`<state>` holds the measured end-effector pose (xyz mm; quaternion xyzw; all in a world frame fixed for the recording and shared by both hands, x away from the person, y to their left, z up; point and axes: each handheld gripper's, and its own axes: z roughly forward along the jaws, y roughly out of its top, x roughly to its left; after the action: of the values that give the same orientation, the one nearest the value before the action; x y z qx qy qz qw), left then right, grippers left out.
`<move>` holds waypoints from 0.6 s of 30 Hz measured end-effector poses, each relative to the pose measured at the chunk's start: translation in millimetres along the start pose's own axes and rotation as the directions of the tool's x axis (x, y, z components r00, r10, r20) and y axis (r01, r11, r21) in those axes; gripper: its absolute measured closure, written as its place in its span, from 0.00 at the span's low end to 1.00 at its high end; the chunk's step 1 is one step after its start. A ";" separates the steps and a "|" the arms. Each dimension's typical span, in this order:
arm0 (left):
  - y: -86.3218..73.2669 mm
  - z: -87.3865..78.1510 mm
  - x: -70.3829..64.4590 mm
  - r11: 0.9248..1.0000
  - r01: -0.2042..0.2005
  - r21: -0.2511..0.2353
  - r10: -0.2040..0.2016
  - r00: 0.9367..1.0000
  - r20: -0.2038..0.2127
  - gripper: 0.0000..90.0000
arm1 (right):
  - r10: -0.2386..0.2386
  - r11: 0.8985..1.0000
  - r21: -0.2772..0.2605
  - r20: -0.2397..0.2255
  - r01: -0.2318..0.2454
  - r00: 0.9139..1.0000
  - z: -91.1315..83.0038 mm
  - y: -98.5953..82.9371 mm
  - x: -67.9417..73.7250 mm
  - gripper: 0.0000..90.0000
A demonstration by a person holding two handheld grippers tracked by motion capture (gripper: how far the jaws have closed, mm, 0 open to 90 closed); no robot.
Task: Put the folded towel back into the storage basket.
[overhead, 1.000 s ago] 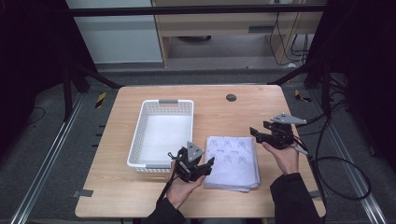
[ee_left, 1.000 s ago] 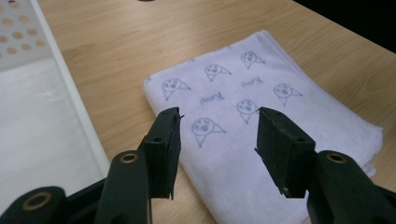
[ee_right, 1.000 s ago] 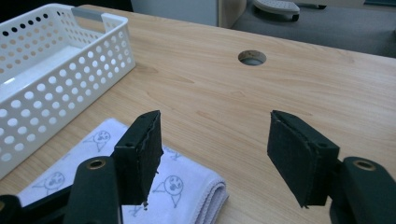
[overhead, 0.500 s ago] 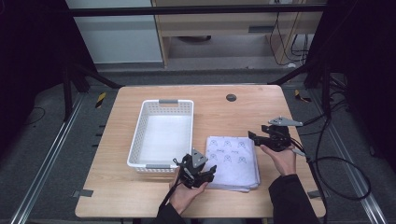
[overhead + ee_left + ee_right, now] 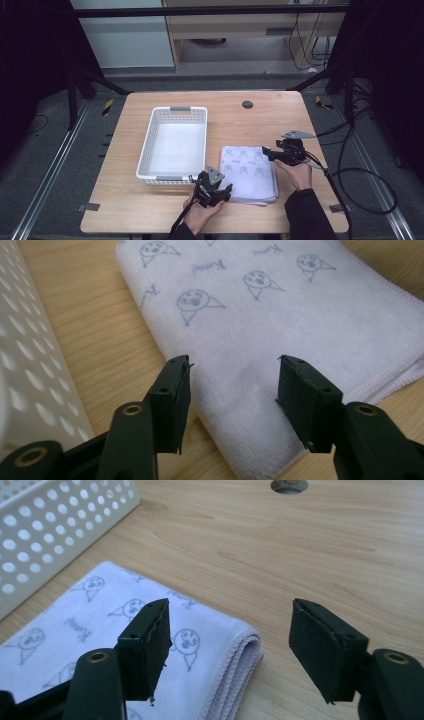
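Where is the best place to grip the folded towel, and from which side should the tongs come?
Probably at two corners. The towel lies flat and folded in layers, so its edges are thick enough to pinch. The left tongs already stand open over the near corner; the right tongs stand open at the far right corner. Come in low from outside each edge.

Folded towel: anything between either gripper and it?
Nothing visible. The left gripper hangs open over the folded towel at its near-left corner; the right gripper is open at its far-right corner, bare table beyond.
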<state>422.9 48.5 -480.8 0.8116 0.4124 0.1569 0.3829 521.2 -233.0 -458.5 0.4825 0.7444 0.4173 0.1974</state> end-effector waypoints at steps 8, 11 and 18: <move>-5.2 5.6 1.4 1.000 0.023 0.006 -0.023 1.000 0.001 0.48 | 0.022 0.999 0.041 -0.004 -0.022 1.000 12.8 -9.9 -1.4 0.37; -7.0 6.9 1.9 0.999 0.033 0.009 -0.033 0.999 0.001 0.47 | 0.016 0.998 0.068 -0.007 -0.016 1.000 17.9 -13.6 -0.6 0.37; -8.6 9.9 5.2 0.997 0.074 0.023 -0.074 0.997 0.005 0.42 | 0.000 0.994 0.106 -0.012 0.001 1.000 26.2 -19.5 2.3 0.39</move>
<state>427.0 50.8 -494.1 0.8005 0.4429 0.1353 0.3804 527.6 -223.3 -489.2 0.4897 0.7666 0.3802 0.1672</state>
